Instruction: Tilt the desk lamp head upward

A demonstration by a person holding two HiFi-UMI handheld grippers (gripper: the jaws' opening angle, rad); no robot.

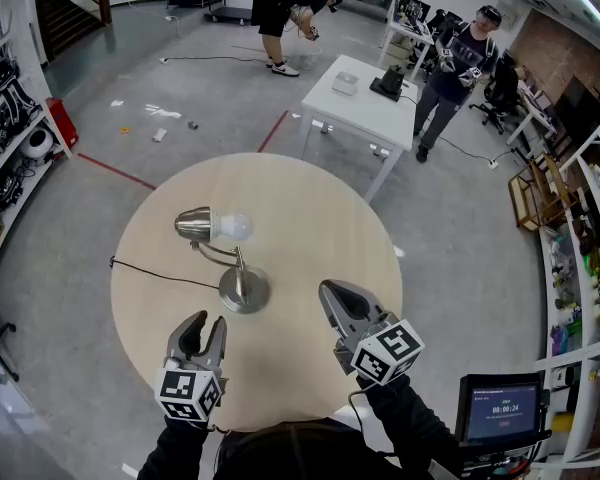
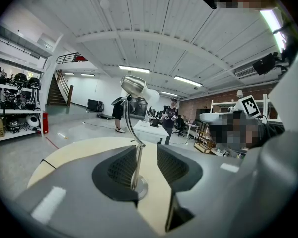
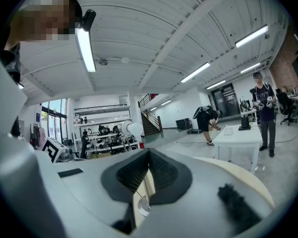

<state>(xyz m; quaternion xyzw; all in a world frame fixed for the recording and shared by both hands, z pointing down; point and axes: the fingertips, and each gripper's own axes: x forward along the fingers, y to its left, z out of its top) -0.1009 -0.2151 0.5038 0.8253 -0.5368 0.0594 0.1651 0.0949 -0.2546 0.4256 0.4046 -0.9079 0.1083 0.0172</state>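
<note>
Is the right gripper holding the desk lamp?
No, the right gripper is shut and empty, apart from the desk lamp on the round table.

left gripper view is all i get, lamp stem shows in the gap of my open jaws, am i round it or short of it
Observer: Short of it. In the head view the left gripper sits on the near side of the lamp's base, and the stem stands beyond its fingertips, not between them.
Operator: ok and the right one, what's it doing
Observer: The right gripper is shut on nothing. It hangs to the right of the base, with bare table between the two.
</note>
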